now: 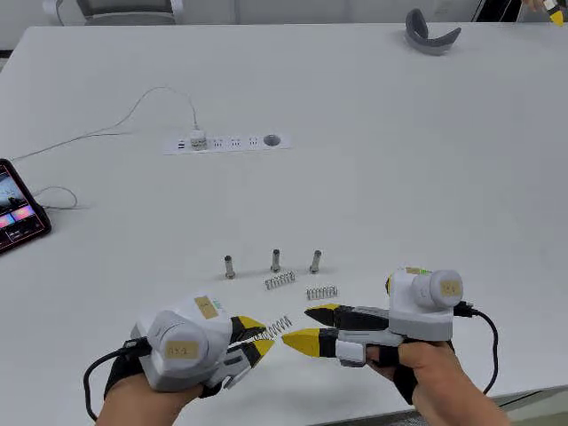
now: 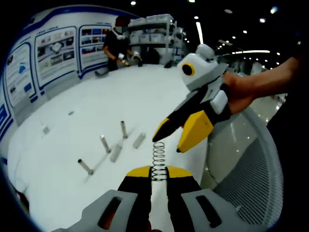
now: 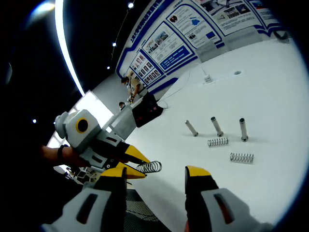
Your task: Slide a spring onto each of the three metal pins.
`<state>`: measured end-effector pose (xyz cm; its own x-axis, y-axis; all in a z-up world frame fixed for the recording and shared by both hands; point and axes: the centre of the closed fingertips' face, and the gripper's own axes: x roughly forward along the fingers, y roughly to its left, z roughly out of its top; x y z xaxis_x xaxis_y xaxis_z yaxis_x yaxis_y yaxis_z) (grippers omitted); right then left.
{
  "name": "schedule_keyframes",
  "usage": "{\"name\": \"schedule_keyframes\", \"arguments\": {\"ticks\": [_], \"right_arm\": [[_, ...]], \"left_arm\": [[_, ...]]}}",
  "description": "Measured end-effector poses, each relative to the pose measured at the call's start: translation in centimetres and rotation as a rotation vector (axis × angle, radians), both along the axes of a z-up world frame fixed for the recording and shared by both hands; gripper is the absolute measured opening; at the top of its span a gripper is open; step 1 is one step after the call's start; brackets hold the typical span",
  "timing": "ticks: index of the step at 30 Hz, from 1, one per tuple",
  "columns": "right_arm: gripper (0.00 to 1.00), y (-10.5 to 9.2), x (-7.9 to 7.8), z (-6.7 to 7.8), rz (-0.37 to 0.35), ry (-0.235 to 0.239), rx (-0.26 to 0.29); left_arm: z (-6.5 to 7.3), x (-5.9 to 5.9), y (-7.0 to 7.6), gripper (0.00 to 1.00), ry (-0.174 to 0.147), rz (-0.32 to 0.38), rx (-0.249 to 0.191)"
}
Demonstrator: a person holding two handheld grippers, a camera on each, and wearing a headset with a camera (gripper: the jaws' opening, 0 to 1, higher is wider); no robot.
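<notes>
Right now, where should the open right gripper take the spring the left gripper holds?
Grip the spring at its free end, sticking out beyond the left gripper. Bring the right gripper in from the side, jaws across the coils; the other end is pinched.

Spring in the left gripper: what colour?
Silvery bare metal spring; clearest in the left gripper view.

Power strip (image 1: 226,142), tablet (image 1: 19,213), grey headband (image 1: 430,33)

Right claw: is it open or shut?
Open. The right claw has its two yellow tips wide apart; the spring is pinched in the left claw.
</notes>
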<state>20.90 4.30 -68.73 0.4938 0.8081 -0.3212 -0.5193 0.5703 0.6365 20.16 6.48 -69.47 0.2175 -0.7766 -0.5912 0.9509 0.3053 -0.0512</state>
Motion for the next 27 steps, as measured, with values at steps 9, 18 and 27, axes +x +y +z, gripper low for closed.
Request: {"name": "schedule_keyframes", "arguments": {"ticks": [9, 18, 27], "right_arm": [[0.33, 0.4, -0.4, 0.6, -0.001, 0.005, 0.076], [0.19, 0.4, -0.7, 1.1, 0.013, -0.013, 0.087], [0.15, 0.3, -0.7, 1.2, 0.029, -0.012, 0.088]], "left_arm": [[0.6, -0.7, -1.2, 0.10, -0.006, -0.040, -0.016], [0.9, -1.1, -1.6, 0.10, -0.010, -0.064, -0.020], [0.9, -1.2, -1.7, 0.10, -0.007, -0.082, -0.019]]}}
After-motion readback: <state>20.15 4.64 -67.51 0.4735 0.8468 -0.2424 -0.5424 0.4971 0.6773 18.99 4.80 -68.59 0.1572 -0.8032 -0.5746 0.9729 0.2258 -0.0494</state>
